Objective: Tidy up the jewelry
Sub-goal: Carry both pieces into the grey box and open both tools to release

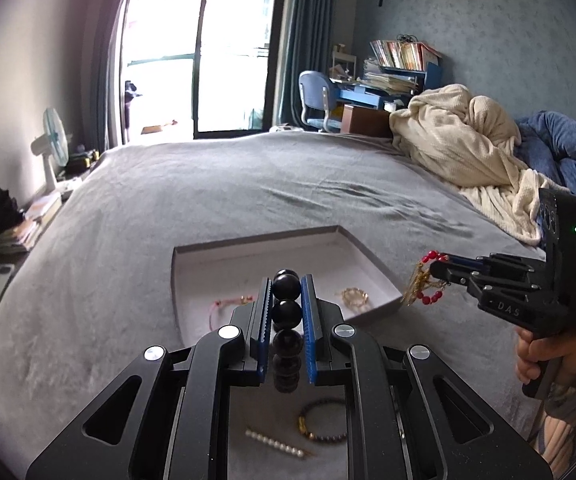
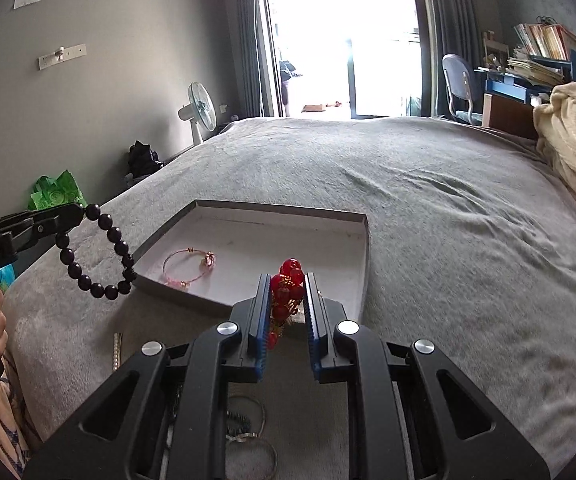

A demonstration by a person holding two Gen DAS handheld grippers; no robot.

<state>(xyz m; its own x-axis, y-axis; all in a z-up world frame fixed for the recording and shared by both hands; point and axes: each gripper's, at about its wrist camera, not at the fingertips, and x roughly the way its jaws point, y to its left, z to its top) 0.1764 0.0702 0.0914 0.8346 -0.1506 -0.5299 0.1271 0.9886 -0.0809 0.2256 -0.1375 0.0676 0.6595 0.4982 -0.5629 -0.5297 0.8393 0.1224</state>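
Note:
A shallow grey tray with a white inside lies on the grey bed. In it lie a pink cord bracelet and a gold bead bracelet. My left gripper is shut on a black bead bracelet, held above the tray's near left edge. My right gripper is shut on a red bead bracelet with gold charms, held above the tray's near right corner.
On the bed near me lie a pearl strand, a dark bead bracelet with a gold piece, silver bangles and a slim clip. A cream blanket is heaped at the right. A fan stands left of the bed.

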